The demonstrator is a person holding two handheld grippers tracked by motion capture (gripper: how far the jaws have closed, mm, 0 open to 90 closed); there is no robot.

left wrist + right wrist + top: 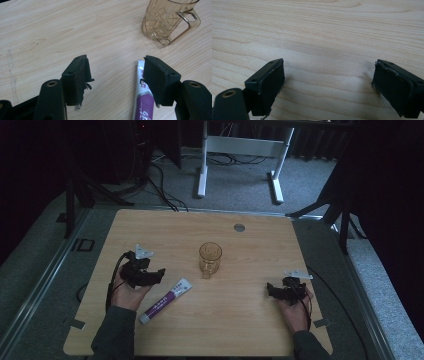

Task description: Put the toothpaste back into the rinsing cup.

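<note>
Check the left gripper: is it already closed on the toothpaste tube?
No, the left gripper is open, and the toothpaste tube lies flat on the table beside one jaw.

Count of items on the wooden surface [240, 320]: one amber glass mug [210, 259] with one handle; one toothpaste tube [165, 300], white and purple. Handheld tools: two in all, one left gripper [159, 272] and one right gripper [270, 289], each with two black jaws. Hands seen: two.
</note>
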